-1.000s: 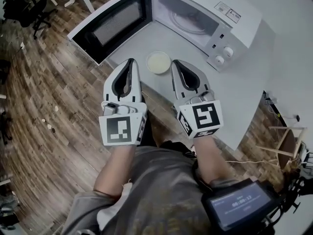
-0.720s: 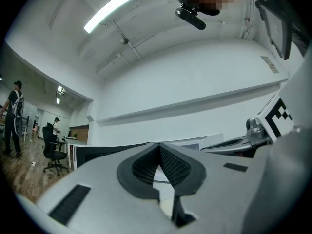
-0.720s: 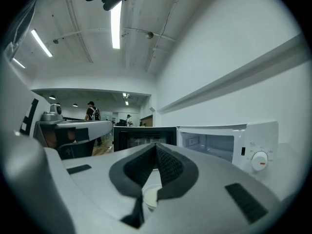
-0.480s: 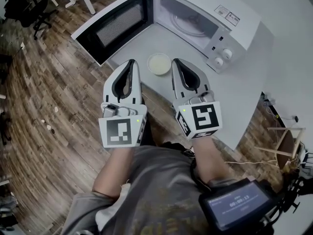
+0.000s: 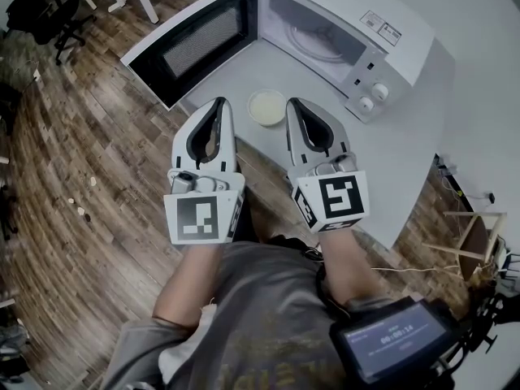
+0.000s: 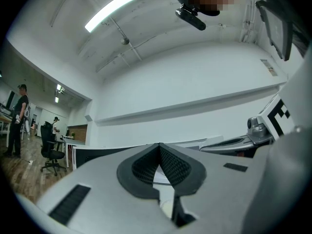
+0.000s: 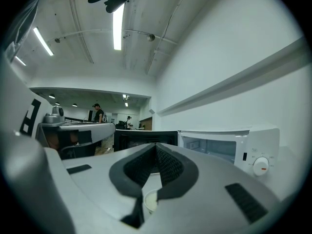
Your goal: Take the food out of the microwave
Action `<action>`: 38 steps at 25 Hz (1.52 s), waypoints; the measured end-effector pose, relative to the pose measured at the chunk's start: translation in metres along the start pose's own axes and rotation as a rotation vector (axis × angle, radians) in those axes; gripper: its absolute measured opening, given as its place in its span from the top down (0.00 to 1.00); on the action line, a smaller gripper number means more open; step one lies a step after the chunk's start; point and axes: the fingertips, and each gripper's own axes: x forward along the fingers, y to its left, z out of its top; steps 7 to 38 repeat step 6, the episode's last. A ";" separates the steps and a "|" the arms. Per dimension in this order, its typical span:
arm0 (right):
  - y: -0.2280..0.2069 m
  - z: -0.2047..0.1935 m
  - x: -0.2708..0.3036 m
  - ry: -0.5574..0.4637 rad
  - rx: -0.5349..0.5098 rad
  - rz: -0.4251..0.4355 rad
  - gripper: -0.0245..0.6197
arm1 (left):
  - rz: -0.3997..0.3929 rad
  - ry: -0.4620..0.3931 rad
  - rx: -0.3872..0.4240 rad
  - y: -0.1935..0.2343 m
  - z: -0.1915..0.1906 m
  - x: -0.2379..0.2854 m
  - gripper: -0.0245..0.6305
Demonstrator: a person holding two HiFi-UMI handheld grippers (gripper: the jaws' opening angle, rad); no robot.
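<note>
Head view, bowl: the bowl (image 5: 266, 106) of pale food stands on the worktop (image 5: 398, 161) near its front edge, outside the microwave (image 5: 394, 35) and just in front of its open mouth
Microwave: the door (image 5: 191, 43) is swung wide to the left; the glass plate (image 5: 313, 37) inside looks bare, and nothing else shows in the cavity
Left gripper: the left gripper (image 5: 218, 106) hangs over the front edge just left of the bowl; its jaws are pressed together with nothing between them
Right gripper: the right gripper (image 5: 294, 104) hangs just right of the bowl, its jaws likewise closed tight and empty; the bowl shows low beneath them in the right gripper view
Done: judging by how things lie, the food is already out, set down and let go
Left: little or nothing; the door stands open, but the task does not ask for it to be closed
Hard to make out: what the food is, since only a flat cream surface shows; the gripper tips look clear of the bowl rim, though the steep angle leaves doubt
Hidden: the deep part of the cavity lies under the microwave's top; in the left gripper view the bowl is mostly behind the jaws
</note>
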 end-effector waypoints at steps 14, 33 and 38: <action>-0.002 -0.001 0.005 -0.003 0.001 -0.006 0.95 | -0.004 -0.003 0.006 0.004 0.000 0.005 0.95; -0.002 -0.001 0.005 -0.003 0.001 -0.006 0.95 | -0.004 -0.003 0.006 0.004 0.000 0.005 0.95; -0.002 -0.001 0.005 -0.003 0.001 -0.006 0.95 | -0.004 -0.003 0.006 0.004 0.000 0.005 0.95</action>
